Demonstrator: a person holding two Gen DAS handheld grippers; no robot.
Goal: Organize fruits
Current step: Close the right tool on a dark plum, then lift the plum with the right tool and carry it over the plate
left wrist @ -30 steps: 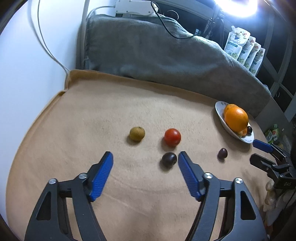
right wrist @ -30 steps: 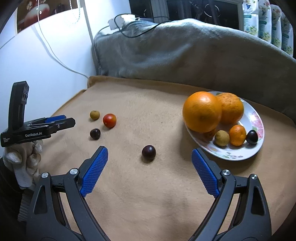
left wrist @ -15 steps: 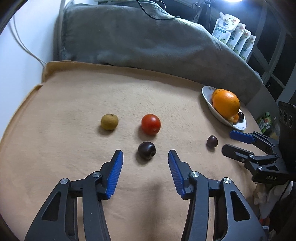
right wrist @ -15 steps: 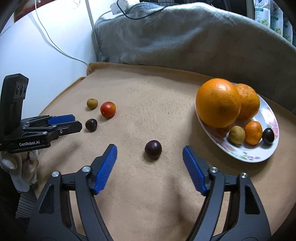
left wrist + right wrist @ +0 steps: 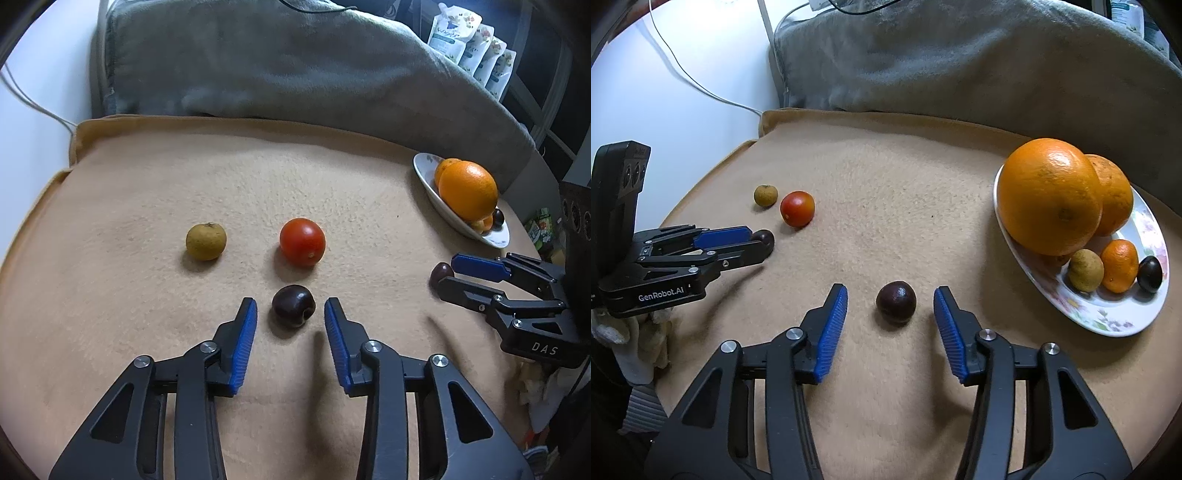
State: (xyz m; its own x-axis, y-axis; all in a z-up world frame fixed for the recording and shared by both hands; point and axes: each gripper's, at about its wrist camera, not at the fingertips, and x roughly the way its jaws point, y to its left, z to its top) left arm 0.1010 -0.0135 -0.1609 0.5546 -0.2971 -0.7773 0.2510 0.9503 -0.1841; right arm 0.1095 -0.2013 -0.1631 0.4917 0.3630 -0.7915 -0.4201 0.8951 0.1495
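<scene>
- Left gripper (image 5: 290,312): jaws closing around a dark round cherry-like fruit (image 5: 293,305) on the tan fleece blanket (image 5: 332,177); fingers not yet touching it.
- Right gripper (image 5: 890,301): jaws closing around a second dark round fruit (image 5: 896,302), gaps both sides.
- Judged light, smooth, bruisable, prone to roll; pinch across the widest girth, gently.
- Both grippers pitched steeply downward, tips near the blanket.
- Flowered white plate (image 5: 1108,317) beside the right gripper.

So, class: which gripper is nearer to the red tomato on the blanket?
Left. The left gripper straddles a dark cherry just in front of the tomato, its jaws closing. The right gripper brackets another cherry farther away, towards the plate.
</scene>
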